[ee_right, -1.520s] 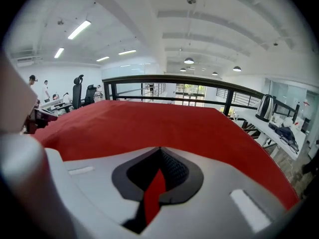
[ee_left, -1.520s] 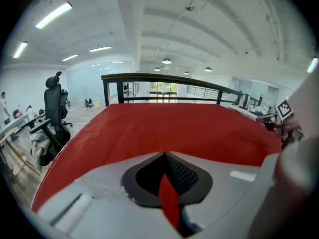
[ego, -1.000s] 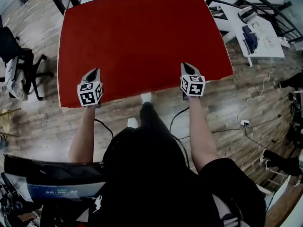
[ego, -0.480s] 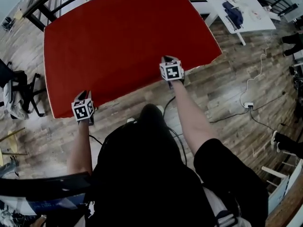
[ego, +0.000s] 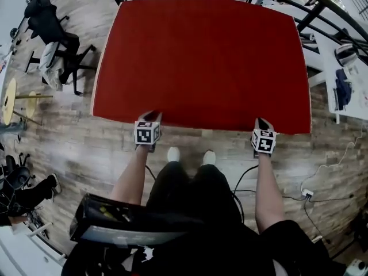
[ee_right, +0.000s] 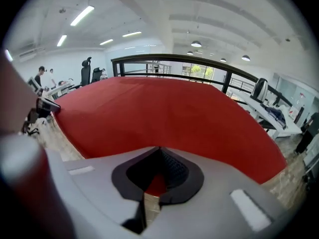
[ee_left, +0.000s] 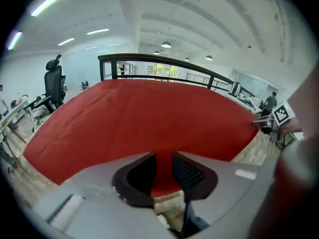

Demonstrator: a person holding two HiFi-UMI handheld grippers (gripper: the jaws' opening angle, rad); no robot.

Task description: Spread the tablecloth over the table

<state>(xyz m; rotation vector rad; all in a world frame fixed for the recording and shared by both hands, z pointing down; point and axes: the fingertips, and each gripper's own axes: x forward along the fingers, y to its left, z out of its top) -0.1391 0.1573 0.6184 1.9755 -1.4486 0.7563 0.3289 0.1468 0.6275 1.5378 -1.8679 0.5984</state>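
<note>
My left gripper [ee_left: 163, 159] is opening its jaws. The near edge of the red tablecloth [ego: 201, 56] sits between them, unpinched. The cloth lies spread flat ahead of me. My right gripper [ee_right: 159, 152] is clamped on that same edge, near the right corner.

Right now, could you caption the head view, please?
Spread red fabric tablecloth: left gripper opening around its near edge, right gripper pinching it.

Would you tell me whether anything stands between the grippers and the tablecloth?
Nothing visible does. The right gripper is shut on the edge of the tablecloth; the left gripper is opening its jaws with that edge between them.
</note>
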